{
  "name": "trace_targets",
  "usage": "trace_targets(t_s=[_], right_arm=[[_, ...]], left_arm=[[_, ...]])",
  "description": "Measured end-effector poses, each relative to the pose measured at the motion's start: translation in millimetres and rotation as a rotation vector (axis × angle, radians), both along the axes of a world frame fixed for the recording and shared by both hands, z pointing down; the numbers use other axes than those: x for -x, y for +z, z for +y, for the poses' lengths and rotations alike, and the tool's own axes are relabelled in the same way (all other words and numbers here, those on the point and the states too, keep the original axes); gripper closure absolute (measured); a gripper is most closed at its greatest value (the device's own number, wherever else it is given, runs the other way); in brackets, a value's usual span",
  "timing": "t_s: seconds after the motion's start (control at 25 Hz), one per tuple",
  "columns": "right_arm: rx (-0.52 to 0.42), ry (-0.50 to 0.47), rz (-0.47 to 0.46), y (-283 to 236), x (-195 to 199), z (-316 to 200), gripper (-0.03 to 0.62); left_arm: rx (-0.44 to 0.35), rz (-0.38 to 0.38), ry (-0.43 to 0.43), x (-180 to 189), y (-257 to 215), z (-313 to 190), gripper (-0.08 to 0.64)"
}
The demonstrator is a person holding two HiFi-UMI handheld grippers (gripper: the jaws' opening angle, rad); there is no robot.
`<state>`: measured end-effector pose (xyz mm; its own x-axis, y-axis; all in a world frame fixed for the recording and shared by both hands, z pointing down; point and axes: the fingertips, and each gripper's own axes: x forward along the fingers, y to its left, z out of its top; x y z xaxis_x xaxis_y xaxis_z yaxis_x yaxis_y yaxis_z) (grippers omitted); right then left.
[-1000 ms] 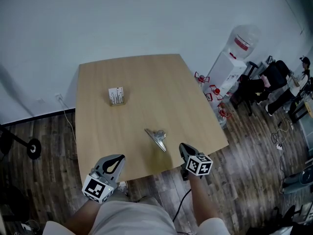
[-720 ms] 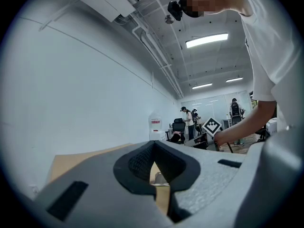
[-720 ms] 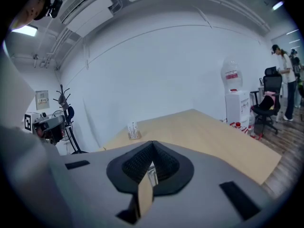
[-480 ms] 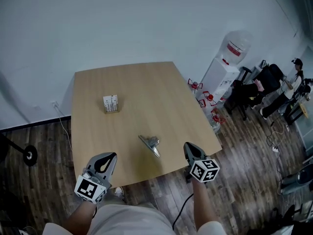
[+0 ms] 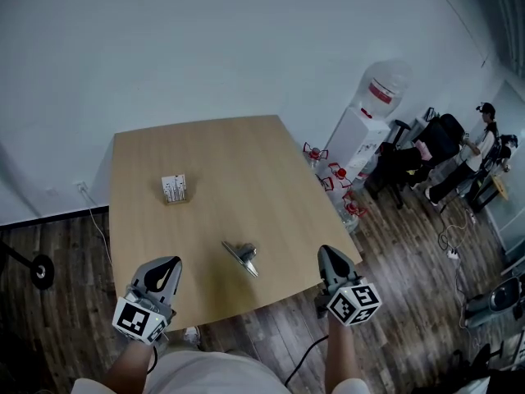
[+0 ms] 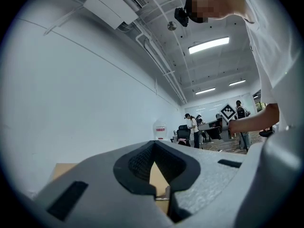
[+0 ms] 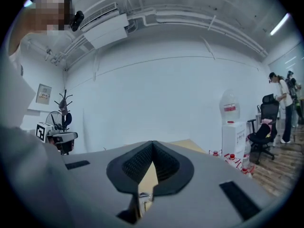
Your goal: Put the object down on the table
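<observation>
**A:** What has changed at your fingers in the last second?

**B:** Your right gripper (image 5: 326, 251) has drawn back from the metal object (image 5: 241, 257). It was just beside the object, over the near edge of the table. Now its tip sits at the table's near right corner and its marker cube hangs over the floor (image 5: 410, 261). Your left gripper (image 5: 169, 262) has pulled back a little too, toward the near left corner. The metal object has not shifted on the table.

**A:** And the surface and the room?

**B:** The table (image 5: 213, 158) is light wood. The metal object lies on it close to your edge, between your two grippers and touching neither. A small box (image 5: 173, 188) stands farther back on the left, well apart from the object. Behind the table is a plain white wall (image 5: 205, 48), and the floor is dark wood planks. To the right of the table stands a water dispenser (image 5: 365, 125) with red-capped bottles (image 5: 336, 175) on the floor beside it. Farther right, people (image 5: 484, 130) stand among desks and chairs.

**A:** So how do the fingers stand now?

**B:** Both pairs are closed with the tips together. Each gripper view shows nothing between the pads. You hold nothing and touch nothing.
</observation>
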<state>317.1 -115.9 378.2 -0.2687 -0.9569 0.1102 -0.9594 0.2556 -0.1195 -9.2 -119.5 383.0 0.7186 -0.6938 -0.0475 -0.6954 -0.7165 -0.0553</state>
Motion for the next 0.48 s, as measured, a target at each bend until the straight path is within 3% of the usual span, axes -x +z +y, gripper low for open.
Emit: trace_targets(t_s=[0.28, 0.48], right_arm=[[-0.069, -0.012, 0.069, -42.9, -2.5, 30.1, 0.595], [-0.103, 0.055, 0.117, -62.4, -10.4, 60.3, 0.595]], left_arm=[[-0.018, 0.005, -0.015, 8.5, -10.0, -15.7, 0.555], [-0.03, 0.013, -0.02, 14.7, -15.9, -20.8, 0.555]])
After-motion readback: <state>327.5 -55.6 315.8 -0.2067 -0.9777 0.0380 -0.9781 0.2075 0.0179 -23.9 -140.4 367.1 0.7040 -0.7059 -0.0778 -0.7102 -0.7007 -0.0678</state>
